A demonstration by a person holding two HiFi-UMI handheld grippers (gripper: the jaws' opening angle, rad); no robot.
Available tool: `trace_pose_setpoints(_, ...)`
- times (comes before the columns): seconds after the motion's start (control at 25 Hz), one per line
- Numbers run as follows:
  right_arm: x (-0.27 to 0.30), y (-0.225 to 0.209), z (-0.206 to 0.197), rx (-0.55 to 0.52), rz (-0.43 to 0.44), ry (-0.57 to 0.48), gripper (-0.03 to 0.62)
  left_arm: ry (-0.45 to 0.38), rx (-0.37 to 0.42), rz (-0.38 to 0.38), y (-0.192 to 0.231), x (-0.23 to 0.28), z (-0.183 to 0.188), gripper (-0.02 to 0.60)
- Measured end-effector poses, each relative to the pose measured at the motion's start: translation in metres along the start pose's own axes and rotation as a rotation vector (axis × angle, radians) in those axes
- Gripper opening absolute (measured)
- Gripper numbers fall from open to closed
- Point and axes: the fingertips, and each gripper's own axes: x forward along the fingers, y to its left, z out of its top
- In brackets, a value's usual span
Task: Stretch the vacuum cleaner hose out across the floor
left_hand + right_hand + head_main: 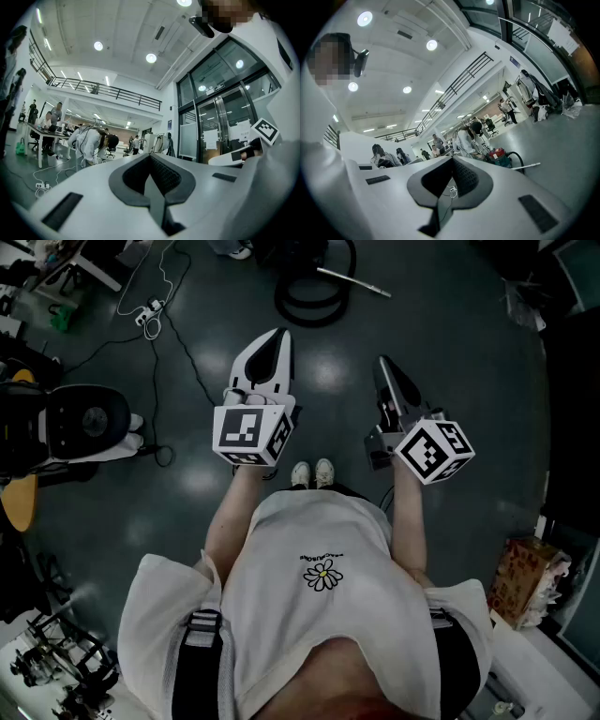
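Item: vacuum cleaner hose [309, 315], lying coiled in black loops on the floor [469, 362] well ahead of your feet, with the metal wand [354, 281] slanting out of the coil to your right; the right gripper view shows the cleaner body [502, 157] beside it. Condition: untouched, nothing stretched out yet. Left gripper [277, 335]: held level in front of you, jaws closed together, nothing between them. Right gripper [382, 363]: the same, closed on nothing. Step in hand: by the look of it the approach, before any grasp. Next move calls for: stepping forward to the coil, lowering and opening one gripper, and taking the hose at a free end or near the wand so the loops can pay out without dragging the whole pile. Room: the widest bare stretch of floor lies to your right and ahead. Edges to mind: power strip [150, 315] with its trailing cables [190, 360] on the left, black chair [84, 423] close at your left, cardboard box [530, 577] at your right rear
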Motion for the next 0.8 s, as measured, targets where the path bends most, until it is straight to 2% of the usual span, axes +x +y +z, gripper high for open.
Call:
trace_pose_setpoints(0.08, -0.005, 0.0, 0.003, 0.014, 0.04, -0.006, -0.002, -0.001, 0.005, 0.002, -0.007, 0.001, 0.0, 0.005)
trace_pose_setpoints(0.2, -0.012, 0.007, 0.008, 0.04, 0.169, -0.014, 0.0, -0.004, 0.028, -0.014, -0.019, 0.003, -0.005, 0.005)
trace_pose_setpoints(0.24, -0.013, 0.01, 0.012, 0.048, 0.212, -0.028, 0.022, -0.001, 0.035, -0.028, -0.023, 0.006, -0.008, 0.005)
trace_pose_setpoints(0.28, -0.015, 0.012, 0.017, 0.045, 0.246, -0.05, 0.111, 0.006, 0.039, -0.046, -0.029, 0.009, -0.012, 0.005)
trace_pose_setpoints(0.32, -0.016, 0.013, 0.022, 0.027, 0.267, -0.075, 0.169, 0.017, 0.039, -0.066, -0.035, 0.012, -0.017, 0.006)
trace_pose_setpoints(0.4, -0.017, 0.011, 0.032, -0.031, 0.277, -0.114, 0.221, 0.037, 0.017, -0.089, -0.042, 0.019, -0.023, 0.012)
trace_pose_setpoints(0.48, -0.012, 0.005, 0.038, -0.056, 0.269, -0.12, 0.221, 0.043, -0.005, -0.092, -0.042, 0.026, -0.023, 0.023)
trace_pose_setpoints(0.6, -0.004, -0.008, 0.033, -0.039, 0.255, -0.081, 0.219, 0.05, 0.009, -0.097, -0.037, 0.037, -0.023, 0.026)
trace_pose_setpoints(0.72, 0.011, -0.028, 0.027, -0.059, 0.222, -0.032, 0.219, 0.084, -0.048, -0.148, -0.033, 0.063, -0.034, 0.12)
trace_pose_setpoints(0.8, 0.029, -0.04, 0.024, -0.046, 0.215, -0.01, 0.219, 0.105, -0.078, -0.159, -0.021, 0.082, -0.046, 0.131)
